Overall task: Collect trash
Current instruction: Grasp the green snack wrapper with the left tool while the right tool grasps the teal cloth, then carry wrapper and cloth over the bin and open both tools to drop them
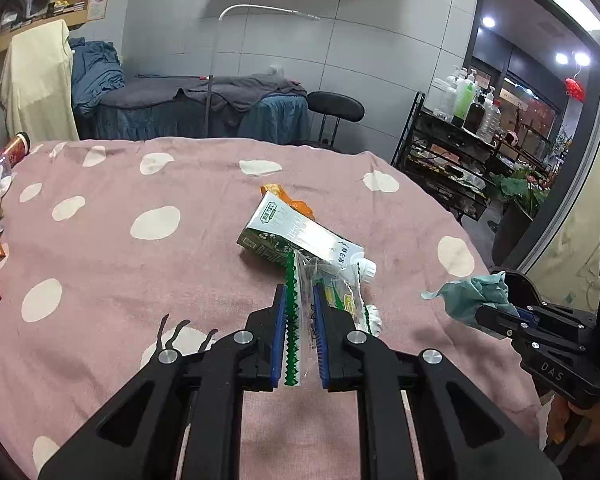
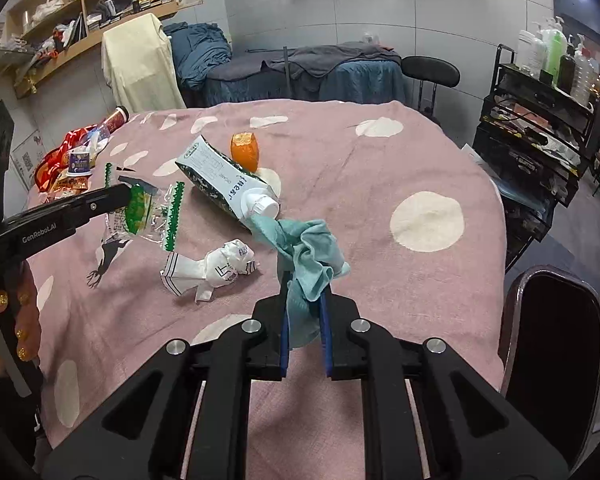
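My left gripper is shut on a clear plastic wrapper with green zigzag edges, held above the pink dotted tablecloth; the wrapper also shows in the right wrist view. My right gripper is shut on a crumpled teal tissue, which also shows in the left wrist view. A green and white milk carton lies on the table with an orange peel behind it. A crumpled white paper lies in front of the carton.
A pile of snack wrappers, a small cup and a red can sits at the table's far left. A dark chair back stands at the right edge. A black shelf with bottles is to the right, a massage bed behind.
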Action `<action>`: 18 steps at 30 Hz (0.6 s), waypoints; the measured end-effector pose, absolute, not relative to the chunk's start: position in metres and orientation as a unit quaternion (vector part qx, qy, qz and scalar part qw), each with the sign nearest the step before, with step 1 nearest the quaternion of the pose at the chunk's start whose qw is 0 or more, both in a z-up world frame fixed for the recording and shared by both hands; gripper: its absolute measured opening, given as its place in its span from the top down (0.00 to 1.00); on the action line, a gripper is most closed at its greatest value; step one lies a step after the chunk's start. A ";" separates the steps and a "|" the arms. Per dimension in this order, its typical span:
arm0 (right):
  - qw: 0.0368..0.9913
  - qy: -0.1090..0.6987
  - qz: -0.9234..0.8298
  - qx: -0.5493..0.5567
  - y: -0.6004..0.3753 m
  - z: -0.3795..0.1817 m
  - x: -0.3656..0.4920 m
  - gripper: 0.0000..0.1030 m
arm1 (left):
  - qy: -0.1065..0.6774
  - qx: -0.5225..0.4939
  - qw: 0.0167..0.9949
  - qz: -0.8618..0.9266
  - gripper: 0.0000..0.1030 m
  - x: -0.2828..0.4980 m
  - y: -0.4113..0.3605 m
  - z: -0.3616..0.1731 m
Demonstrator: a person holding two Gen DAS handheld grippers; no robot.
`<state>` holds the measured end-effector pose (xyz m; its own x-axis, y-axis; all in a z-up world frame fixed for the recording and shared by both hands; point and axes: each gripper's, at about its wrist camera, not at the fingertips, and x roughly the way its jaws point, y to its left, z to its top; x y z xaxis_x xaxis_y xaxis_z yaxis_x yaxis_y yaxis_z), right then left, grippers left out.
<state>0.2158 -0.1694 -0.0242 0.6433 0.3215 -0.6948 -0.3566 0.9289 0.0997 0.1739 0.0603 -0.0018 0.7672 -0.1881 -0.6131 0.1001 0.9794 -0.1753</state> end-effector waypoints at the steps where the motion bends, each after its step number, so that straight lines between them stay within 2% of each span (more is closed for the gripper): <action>1: 0.908 0.375 0.185 -0.018 -0.173 -0.022 0.213 0.87 | 0.329 -0.065 0.939 -0.080 0.87 0.171 0.057 0.000; 18: 0.937 0.327 0.109 0.061 -0.260 -0.003 0.164 0.87 | 0.314 -0.042 0.932 -0.176 0.87 0.153 -0.024 0.007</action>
